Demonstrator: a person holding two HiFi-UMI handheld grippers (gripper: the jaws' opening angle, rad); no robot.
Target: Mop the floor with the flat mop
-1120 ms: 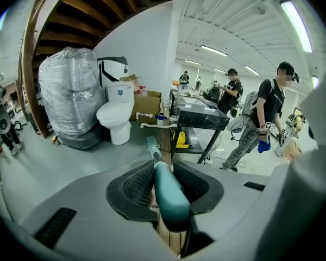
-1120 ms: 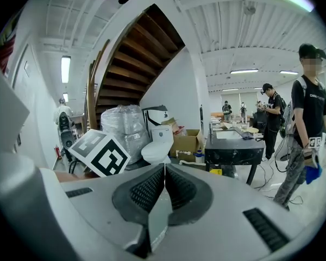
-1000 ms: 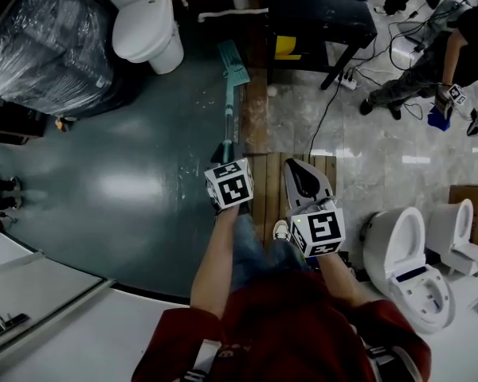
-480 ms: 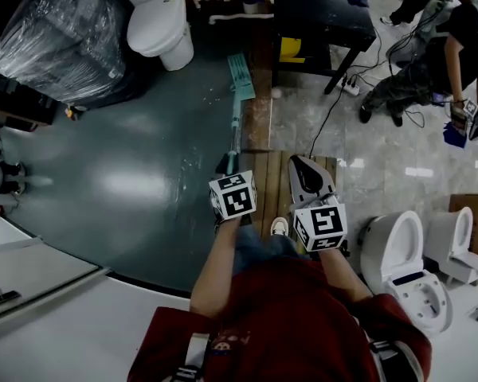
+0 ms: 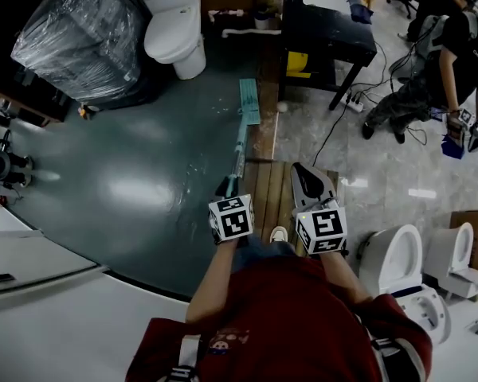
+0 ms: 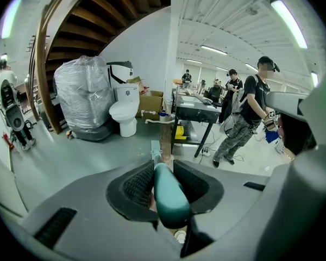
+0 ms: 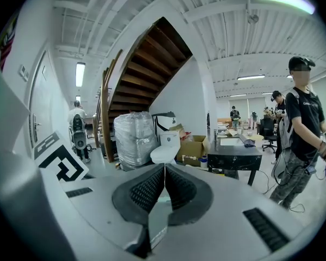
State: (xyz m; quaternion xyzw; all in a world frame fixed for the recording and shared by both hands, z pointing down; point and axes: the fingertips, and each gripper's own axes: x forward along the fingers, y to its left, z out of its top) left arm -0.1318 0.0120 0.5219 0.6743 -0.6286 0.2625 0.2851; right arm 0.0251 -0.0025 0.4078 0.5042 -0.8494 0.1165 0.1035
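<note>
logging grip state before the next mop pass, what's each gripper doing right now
Left gripper: closed on the mop handle.
Right gripper: closed, jaws together, holding nothing.

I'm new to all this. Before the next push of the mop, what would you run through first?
1. Left tongs shut on the mop handle: ok.
2. Second grip on the handle: not ok; the right tongs are shut on nothing.
3. Mop head flat on the green floor: looks ok, though it sits right at the floor's edge.
4. Room ahead: not ok; the toilet stands just beyond the mop head.
5. Bystander off to the right, away from the mop: ok.
</note>
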